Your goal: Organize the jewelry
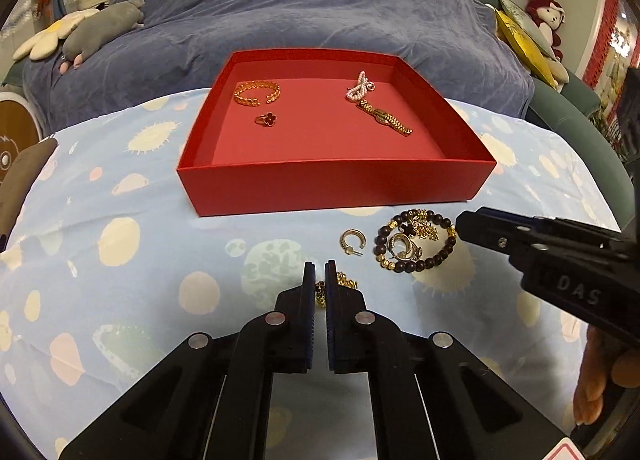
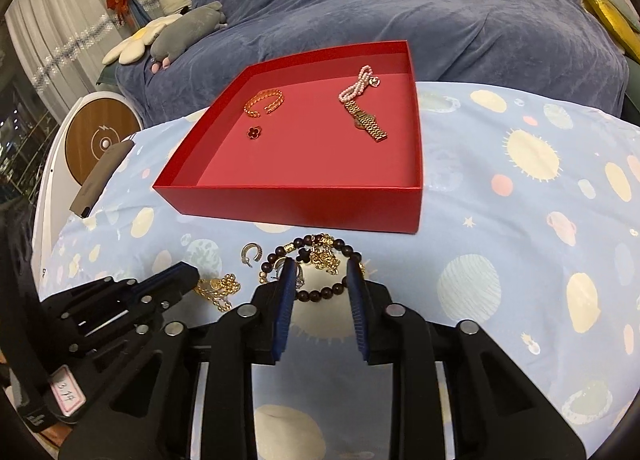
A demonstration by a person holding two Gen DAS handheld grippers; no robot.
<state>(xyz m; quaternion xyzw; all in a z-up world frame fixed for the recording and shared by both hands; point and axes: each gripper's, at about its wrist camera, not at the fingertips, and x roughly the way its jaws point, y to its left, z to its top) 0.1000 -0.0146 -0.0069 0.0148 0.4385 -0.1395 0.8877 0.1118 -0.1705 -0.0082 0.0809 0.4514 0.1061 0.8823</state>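
Left gripper (image 1: pixel 319 276) tilted down, pinching gold chain (image 1: pixel 320 294); right gripper (image 2: pixel 322 272) spread, straddling bead bracelet (image 2: pixel 320 294)

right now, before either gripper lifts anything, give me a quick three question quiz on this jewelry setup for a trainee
1. How many pieces of jewelry lie inside the red box?
2. True or false: the hoop earring is already inside the box.
3. The left gripper is shut on: A) the gold chain B) a coin C) nothing

Key: 1) four. 2) false, it lies on the cloth in front of the box. 3) A.
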